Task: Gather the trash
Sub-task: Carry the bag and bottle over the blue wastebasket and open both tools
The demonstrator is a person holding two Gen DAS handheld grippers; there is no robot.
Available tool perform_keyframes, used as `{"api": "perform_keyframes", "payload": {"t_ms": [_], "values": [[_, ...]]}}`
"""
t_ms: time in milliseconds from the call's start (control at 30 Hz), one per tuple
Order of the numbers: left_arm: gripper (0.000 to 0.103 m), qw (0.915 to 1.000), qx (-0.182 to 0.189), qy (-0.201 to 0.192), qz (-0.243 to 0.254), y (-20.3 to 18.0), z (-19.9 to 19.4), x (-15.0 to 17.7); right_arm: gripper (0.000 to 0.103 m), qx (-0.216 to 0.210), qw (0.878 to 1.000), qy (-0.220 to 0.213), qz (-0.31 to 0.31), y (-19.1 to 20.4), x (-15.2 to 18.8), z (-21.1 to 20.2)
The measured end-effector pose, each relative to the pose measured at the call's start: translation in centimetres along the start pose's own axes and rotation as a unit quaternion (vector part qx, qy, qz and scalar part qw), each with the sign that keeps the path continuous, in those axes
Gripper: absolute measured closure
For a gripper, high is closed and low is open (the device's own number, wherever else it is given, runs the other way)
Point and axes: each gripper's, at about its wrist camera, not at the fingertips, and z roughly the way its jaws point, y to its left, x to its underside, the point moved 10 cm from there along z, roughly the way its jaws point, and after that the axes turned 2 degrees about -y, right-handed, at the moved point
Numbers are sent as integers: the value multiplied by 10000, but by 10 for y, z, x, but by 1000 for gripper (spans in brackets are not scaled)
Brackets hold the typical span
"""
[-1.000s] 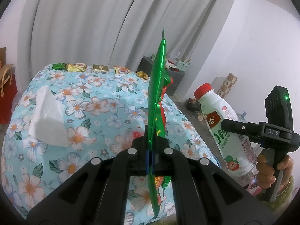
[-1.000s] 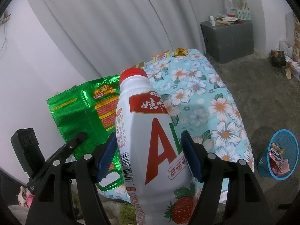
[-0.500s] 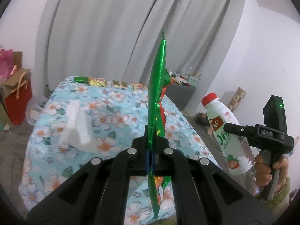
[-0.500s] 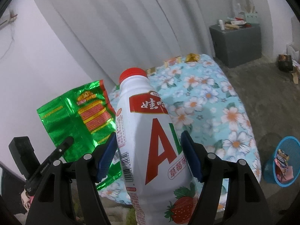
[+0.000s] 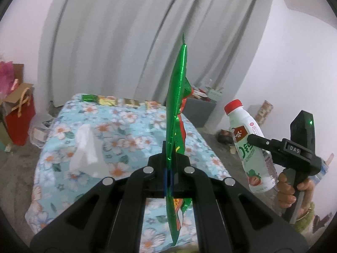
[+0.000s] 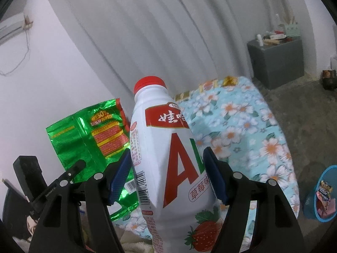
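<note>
Change since earlier: both grippers have come up above the table; in the left wrist view the flowered cloth now sits lower and more floor shows at its left side, and the blue basket has slid toward the right edge of the right wrist view.
Left gripper (image 5: 168, 179): jaws fully closed on the green snack bag (image 5: 177, 109), which stands on its edge, upright between the pads, above the cloth.
Right gripper (image 6: 166, 177): blue pads (image 6: 119, 176) pressed on both sides of the white milk bottle (image 6: 168, 158), which has a red cap and stands nearly upright, in the air.
Right hand (image 5: 289, 191): seen from the left wrist view, wrapped around the handle, at the right of the table.
Table (image 5: 126, 126): covered with a light blue flowered cloth; a crumpled white tissue (image 5: 86, 147) lies on its left part.
Small wrappers (image 5: 109, 100): a row of them at the far edge of the cloth.
Blue basket (image 6: 316, 208): on the floor at the right of the table, some wrappers inside.
Red paper bag (image 5: 20, 118): on the floor, left of the table.
</note>
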Motion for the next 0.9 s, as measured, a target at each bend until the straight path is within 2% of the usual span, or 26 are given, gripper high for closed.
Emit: {"api": "perform_keyframes", "payload": {"t_ms": [133, 200, 333, 400, 533, 600, 700, 833, 900], "values": [[103, 9988, 313, 291, 255, -28, 19, -7, 36, 158, 9987, -432, 225, -32, -4, -30], [103, 9960, 612, 543, 367, -53, 37, -5, 36, 353, 9962, -627, 487, -60, -4, -49], [103, 9858, 1182, 1088, 498, -103, 78, 5, 36, 864, 9872, -969, 927, -113, 1, -94], [103, 9786, 1417, 1370, 590, -130, 99, 13, 36, 1269, 9789, -1135, 1128, -143, 6, -123], [103, 9573, 1915, 2011, 806, -194, 147, 39, 36, 1898, 9596, -1378, 1552, -193, 20, -166], [103, 9441, 2110, 2335, 977, -229, 171, 59, 36, 2138, 9468, -1512, 1870, -220, 32, -185], [103, 9285, 2273, 2690, 1178, -262, 199, 82, 36, 2429, 9253, -1659, 2393, -262, 57, -209], [103, 9031, 2429, 3249, 1411, -317, 238, 129, 36, 2513, 8987, -1736, 3148, -314, 94, -224], [103, 8936, 2463, 3438, 1505, -337, 258, 153, 36, 2476, 8840, -1754, 3557, -342, 113, -226]]}}
